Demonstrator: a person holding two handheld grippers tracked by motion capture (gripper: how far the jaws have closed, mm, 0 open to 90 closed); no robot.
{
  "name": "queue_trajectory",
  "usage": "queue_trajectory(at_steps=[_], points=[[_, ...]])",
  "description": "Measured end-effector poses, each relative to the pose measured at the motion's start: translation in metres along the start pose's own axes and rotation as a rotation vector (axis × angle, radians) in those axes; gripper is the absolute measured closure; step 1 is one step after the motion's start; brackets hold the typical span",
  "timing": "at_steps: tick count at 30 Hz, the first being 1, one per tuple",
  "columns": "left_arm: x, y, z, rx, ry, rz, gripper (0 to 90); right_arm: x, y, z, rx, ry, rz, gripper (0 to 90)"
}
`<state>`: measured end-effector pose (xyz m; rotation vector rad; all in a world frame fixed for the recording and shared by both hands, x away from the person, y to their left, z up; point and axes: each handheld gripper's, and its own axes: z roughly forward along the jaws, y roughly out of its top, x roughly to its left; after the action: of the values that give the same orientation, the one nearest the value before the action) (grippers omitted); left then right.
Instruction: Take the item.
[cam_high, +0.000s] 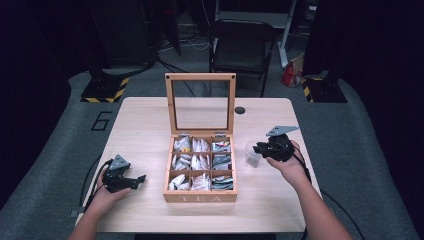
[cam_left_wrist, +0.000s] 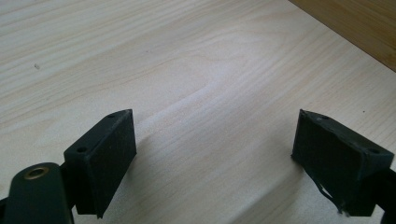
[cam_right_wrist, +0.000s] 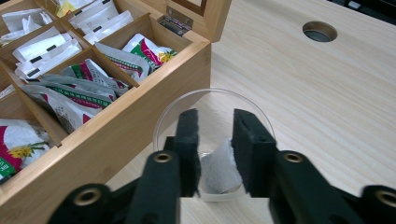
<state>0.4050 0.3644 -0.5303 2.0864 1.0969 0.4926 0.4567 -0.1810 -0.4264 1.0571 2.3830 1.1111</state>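
**Pale tabletop, dark room**

A light-wood tabletop (cam_high: 145, 125) with a cable hole (cam_high: 240, 110) carries an open tea box (cam_high: 200, 197). Grey floor, a black chair (cam_high: 242, 45) behind. Left gripper (cam_left_wrist: 215, 154) fingers apart over bare wood; right gripper (cam_right_wrist: 215, 154) fingers slightly apart above a cup (cam_right_wrist: 261, 116) holding a teabag (cam_right_wrist: 217, 170), just beside the box.

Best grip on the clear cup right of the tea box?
Pinch the cup by its rim wall from above, one jaw inside, one outside. It stands upright, mouth open; the tea box crowds one side. The right gripper hangs over it; keep clear of the tea bag inside.
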Motion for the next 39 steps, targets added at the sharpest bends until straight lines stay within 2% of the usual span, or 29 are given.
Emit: queue_trajectory(at_steps=[3, 6, 7, 8, 15, 19, 28, 39], points=[[0.000, 0.000, 0.000, 0.000, 0.000, 0.000, 12.9, 0.000, 0.000, -0.001, -0.003, -0.011, -0.012, 63.9], [0.000, 0.000, 0.000, 0.003, -0.002, 0.000, 12.9, 0.003, 0.000, -0.005, -0.016, -0.019, 0.000, 53.5], [0.000, 0.000, 0.000, 0.003, -0.002, 0.000, 12.9, 0.003, 0.000, -0.005, -0.016, -0.019, 0.000, 53.5], [0.000, 0.000, 0.000, 0.001, -0.001, 0.000, 12.9, 0.004, 0.000, -0.007, -0.017, -0.021, 0.006, 48.8], [0.000, 0.000, 0.000, 0.004, -0.002, 0.001, 12.9, 0.007, -0.001, -0.017, -0.039, -0.048, 0.026, 35.3], [0.000, 0.000, 0.000, 0.000, 0.000, 0.000, 12.9, 0.008, -0.002, -0.021, -0.051, -0.059, 0.033, 32.0], [0.000, 0.000, 0.000, 0.004, -0.002, -0.001, 12.9, 0.008, -0.009, -0.023, -0.041, -0.094, 0.034, 28.4], [0.000, 0.000, -0.001, 0.008, -0.002, 0.003, 13.0, 0.009, -0.024, -0.022, -0.038, -0.097, 0.059, 26.7]])
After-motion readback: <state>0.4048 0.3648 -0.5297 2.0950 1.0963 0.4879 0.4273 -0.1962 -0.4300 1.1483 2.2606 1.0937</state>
